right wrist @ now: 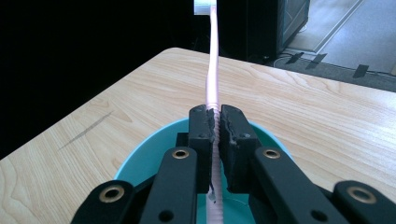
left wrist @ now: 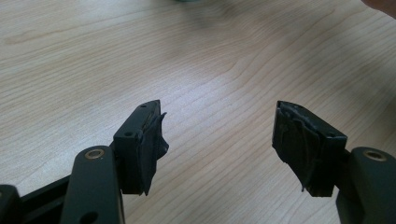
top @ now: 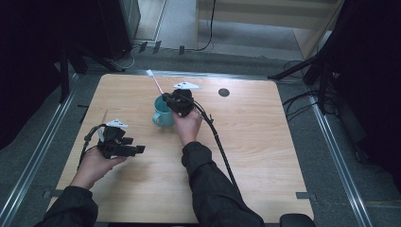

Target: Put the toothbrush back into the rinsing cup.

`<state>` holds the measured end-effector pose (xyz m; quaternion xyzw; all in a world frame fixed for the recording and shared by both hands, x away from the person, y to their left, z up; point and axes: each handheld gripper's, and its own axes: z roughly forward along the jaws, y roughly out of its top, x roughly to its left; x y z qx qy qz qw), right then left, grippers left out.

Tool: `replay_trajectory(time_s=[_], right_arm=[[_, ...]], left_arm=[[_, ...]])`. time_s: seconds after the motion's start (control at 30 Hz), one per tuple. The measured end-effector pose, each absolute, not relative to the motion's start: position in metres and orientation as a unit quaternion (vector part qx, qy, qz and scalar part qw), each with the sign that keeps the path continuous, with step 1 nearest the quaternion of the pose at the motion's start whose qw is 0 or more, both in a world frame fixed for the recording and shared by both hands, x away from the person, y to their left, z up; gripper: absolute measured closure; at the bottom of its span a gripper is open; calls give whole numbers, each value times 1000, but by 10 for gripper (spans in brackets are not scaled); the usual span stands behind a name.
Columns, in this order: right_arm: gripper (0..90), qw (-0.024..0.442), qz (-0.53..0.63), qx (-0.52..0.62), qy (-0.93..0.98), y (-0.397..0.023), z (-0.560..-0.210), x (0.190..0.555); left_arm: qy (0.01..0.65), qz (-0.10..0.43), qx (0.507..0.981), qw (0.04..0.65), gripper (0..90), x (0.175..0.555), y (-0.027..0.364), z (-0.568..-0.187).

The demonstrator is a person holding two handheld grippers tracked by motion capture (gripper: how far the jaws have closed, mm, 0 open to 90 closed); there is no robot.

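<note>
Toothbrush (right wrist: pixel 213 70) pinched mid-handle between pressed-together jaws of right tool (right wrist: pixel 215 122), directly over teal cup (top: pixel 162 113), lower end down inside cup, white head (top: pixel 150 73) up toward 11 o'clock. Cup upright near centre of surface (top: pixel 265 142), handle at 6 o'clock. Left tool (left wrist: pixel 219 140) at 8 o'clock from cup, well apart, jaws spread wide over bare wood, gripping nothing.

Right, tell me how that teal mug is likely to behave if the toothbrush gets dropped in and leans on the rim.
The teal mug looks short and wide-based, so it probably won't tip. It appears empty, so likely light: a nudge could slide it on the smooth wooden table. The toothbrush, clamped in the right tongs, is slim and long; it would likely lean against the rim.
</note>
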<state>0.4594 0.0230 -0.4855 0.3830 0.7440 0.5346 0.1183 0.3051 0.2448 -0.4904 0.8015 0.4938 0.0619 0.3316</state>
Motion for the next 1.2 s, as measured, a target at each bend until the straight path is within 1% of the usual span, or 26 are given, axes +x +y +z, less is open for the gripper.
replay_trajectory(time_s=[0.3, 0.9, 1.2], right_arm=[[836, 124, 520, 381, 755, 23, -489, 459], [835, 112, 506, 385, 763, 21, -491, 459], [817, 112, 502, 384, 767, 22, -491, 459]], left_arm=[[494, 63, 801, 332, 334, 305, 245, -490], [493, 61, 803, 330, 334, 305, 244, -491], [492, 60, 803, 330, 334, 306, 244, -491]])
